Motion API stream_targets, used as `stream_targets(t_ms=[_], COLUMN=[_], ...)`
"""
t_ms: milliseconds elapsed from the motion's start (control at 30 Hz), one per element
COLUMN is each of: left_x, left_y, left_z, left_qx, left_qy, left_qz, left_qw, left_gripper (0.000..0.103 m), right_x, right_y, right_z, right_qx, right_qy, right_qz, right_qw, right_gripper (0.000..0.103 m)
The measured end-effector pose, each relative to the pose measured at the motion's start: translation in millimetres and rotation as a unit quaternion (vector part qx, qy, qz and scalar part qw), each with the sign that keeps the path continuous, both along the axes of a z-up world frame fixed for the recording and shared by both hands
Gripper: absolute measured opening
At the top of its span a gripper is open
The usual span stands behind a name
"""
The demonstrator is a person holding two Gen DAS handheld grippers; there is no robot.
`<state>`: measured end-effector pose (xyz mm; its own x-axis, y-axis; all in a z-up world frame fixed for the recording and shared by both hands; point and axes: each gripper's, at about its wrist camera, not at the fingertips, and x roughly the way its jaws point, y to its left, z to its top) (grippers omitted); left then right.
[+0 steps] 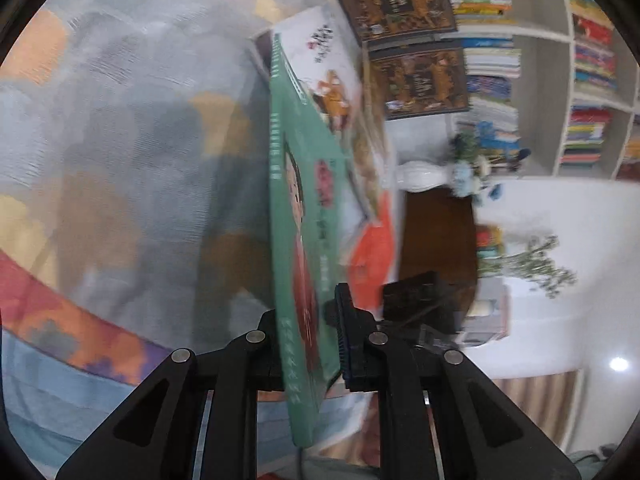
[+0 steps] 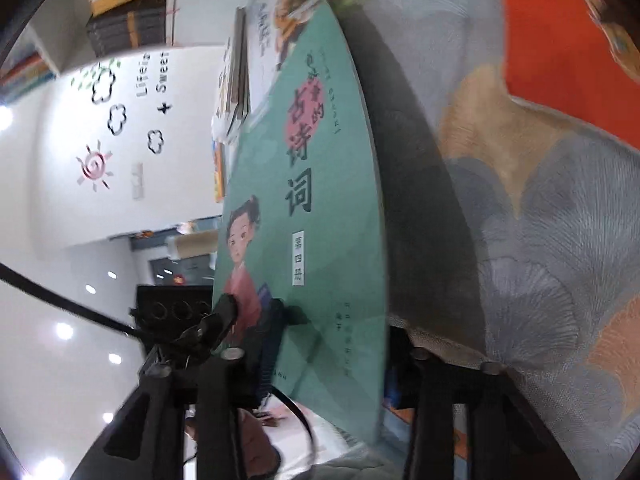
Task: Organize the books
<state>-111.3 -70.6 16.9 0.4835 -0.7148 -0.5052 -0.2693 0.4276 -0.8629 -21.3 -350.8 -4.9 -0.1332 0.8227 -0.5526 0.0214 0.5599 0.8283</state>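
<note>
On the green book's cover (image 2: pixel 320 184), in the right wrist view, we read the large characters 古诗词 and, in a small white box below them, 第四册. On the white wall (image 2: pixel 60 208) behind it we read the decal words "Sweet" and, cut short, "Life is"; all other print is too blurred for us to read.

Left gripper (image 1: pixel 310 344) at the lower centre of its frame, rolled sideways, jaws clamped tight, black linkage arms splayed below; right gripper (image 2: pixel 332 344) at the lower centre of its frame, likewise rolled, jaws drawn close
</note>
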Motion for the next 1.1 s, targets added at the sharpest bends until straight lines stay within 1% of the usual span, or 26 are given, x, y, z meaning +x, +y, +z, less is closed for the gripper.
stream_targets(t_ms=[67,133,167,233,300,333,400,500,567,667,800,900,1033,1100], left_x=[0.2,2.7,4.8,8.1,11.3,12.2,14.0,15.1,14.8,18.3,23.4,34.7,58.6,75.2], left_y=[0.9,-1.6,-4.1,-7.9,-11.5,-11.8,-10.2,-2.8,7.3,29.1,60.3,87.4,120.9,142.1], left_z=[4.8,10.7,14.4,21.1,30.8,35.8,45.6,57.7,63.4,74.6,83.4,94.0,98.8,98.6], left_qx=[0.048,0.1,0.12,0.154,0.19,0.197,0.199,0.21,0.207,0.198,0.182,0.191,0.209,0.214], left_qy=[0.005,0.004,0.001,-0.009,-0.026,-0.037,-0.054,-0.073,-0.083,-0.093,-0.106,-0.124,-0.138,-0.141], left_qz=[-0.015,-0.034,-0.046,-0.061,-0.084,-0.095,-0.115,-0.139,-0.145,-0.142,-0.125,-0.117,-0.117,-0.112], left_qw=[0.9987,0.9944,0.9917,0.9861,0.9779,0.9751,0.9718,0.9649,0.9639,0.9654,0.9695,0.9667,0.9609,0.9601], left_gripper=[0.012,0.012,0.012,0.012,0.012,0.012,0.012,0.012,0.012,0.012,0.013,0.013,0.013,0.013], right_x=[-1.8,-6.5,-11.2,-20.2,-28.3,-31.9,-41.3,-52.1,-54.9,-56.3,-46.8,-32.4,-2.3,12.3], right_y=[12.4,27.6,36.8,50.4,59.9,64.0,71.6,79.9,93.3,112.6,142.1,169.9,215.4,234.0], right_z=[14.7,31.4,41.4,55.0,64.1,67.6,77.1,94.1,108.4,128.7,144.7,149.1,149.5,149.2], right_qx=[-0.043,-0.093,-0.12,-0.155,-0.179,-0.188,-0.201,-0.207,-0.207,-0.204,-0.2,-0.193,-0.199,-0.204], right_qy=[-0.047,-0.1,-0.133,-0.174,-0.2,-0.208,-0.227,-0.253,-0.273,-0.299,-0.324,-0.331,-0.343,-0.35], right_qz=[0.016,0.043,0.059,0.079,0.092,0.095,0.098,0.1,0.1,0.096,0.085,0.075,0.071,0.071], right_qw=[0.998,0.99,0.982,0.969,0.959,0.955,0.948,0.94,0.934,0.927,0.921,0.921,0.915,0.911], right_gripper=[0.033,0.033,0.033,0.033,0.033,0.033,0.033,0.033,0.033,0.033,0.033,0.034,0.034,0.034])
